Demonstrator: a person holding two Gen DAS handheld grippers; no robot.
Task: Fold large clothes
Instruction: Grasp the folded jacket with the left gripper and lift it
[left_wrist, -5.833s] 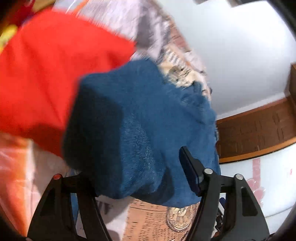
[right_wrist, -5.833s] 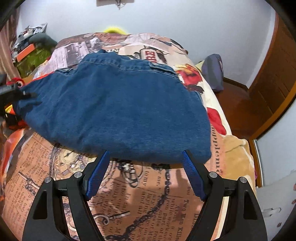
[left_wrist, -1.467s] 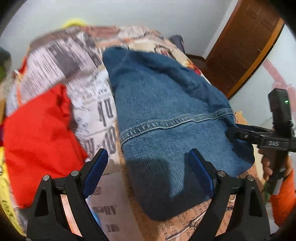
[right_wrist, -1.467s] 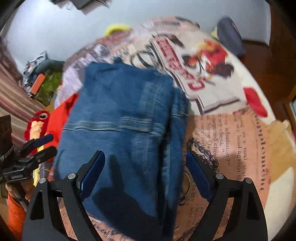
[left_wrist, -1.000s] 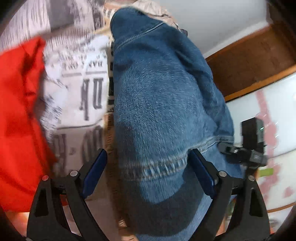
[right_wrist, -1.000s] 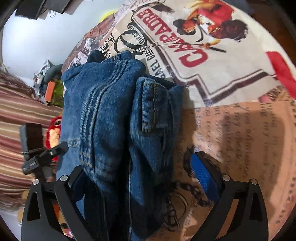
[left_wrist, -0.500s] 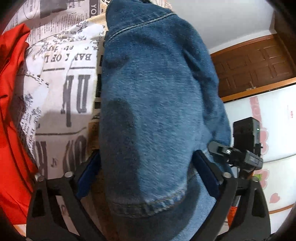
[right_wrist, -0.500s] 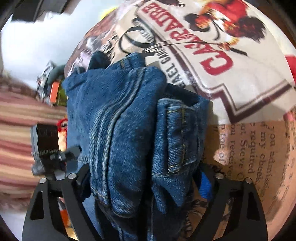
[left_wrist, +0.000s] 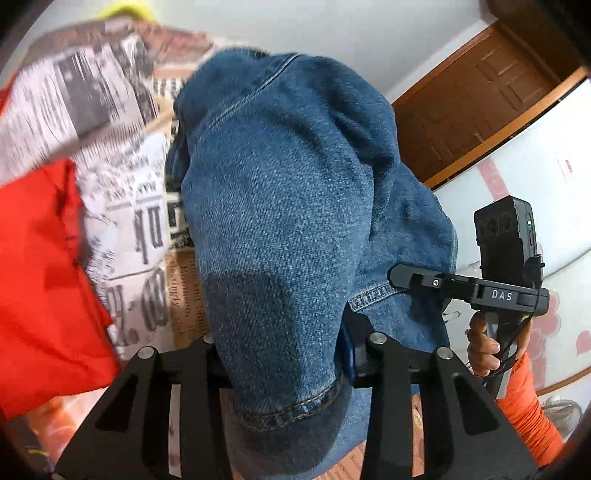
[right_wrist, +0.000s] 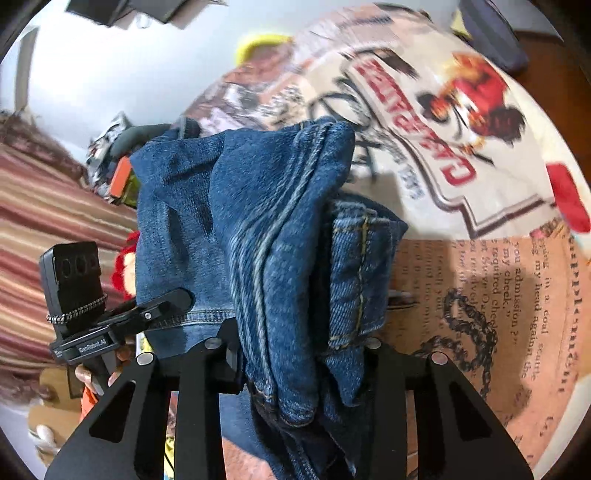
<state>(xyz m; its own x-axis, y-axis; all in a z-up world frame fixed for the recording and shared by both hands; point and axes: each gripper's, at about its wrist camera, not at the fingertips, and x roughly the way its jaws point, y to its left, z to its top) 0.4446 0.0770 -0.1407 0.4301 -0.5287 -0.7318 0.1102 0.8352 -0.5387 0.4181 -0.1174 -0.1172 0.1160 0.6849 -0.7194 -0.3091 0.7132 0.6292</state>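
Pinching the folded jeans (left_wrist: 280, 206) from both ends, the left gripper (left_wrist: 284, 350) and the right gripper (right_wrist: 299, 354) each have their fingers pressed tight on thick denim. The jeans hang just above the printed bedspread (right_wrist: 491, 280), with a red cloth (left_wrist: 40, 280) lying beside them on the bedspread.

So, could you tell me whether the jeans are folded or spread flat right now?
Folded: the jeans are a thick bundle of stacked layers, clamped in the right gripper and left gripper.
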